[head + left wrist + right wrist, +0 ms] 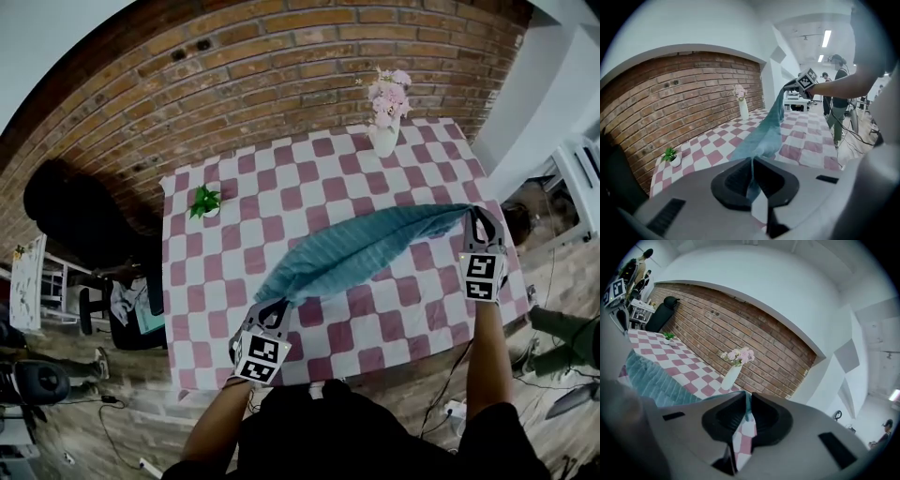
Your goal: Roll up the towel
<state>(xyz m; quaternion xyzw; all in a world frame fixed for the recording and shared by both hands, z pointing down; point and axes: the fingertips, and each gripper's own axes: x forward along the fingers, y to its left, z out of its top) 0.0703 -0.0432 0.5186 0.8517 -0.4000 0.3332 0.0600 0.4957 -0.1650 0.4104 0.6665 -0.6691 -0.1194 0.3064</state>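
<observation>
Towel (361, 248), teal, ribbed: slung above the checked table (281, 159). One end is clamped in your left gripper (276, 309), the other in your right gripper (479, 216). Step, as judged: stretching it out for laying. Next: set it flat, then roll from one end.

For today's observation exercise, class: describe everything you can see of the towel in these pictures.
The towel is blue-green soft cloth with a ribbed surface. It is unrolled, bunched lengthwise into a long band and stretched slantwise over the checked table. The left gripper pinches one end and the right gripper the other, both shut on it. Whether its middle touches the table cannot be told.
</observation>
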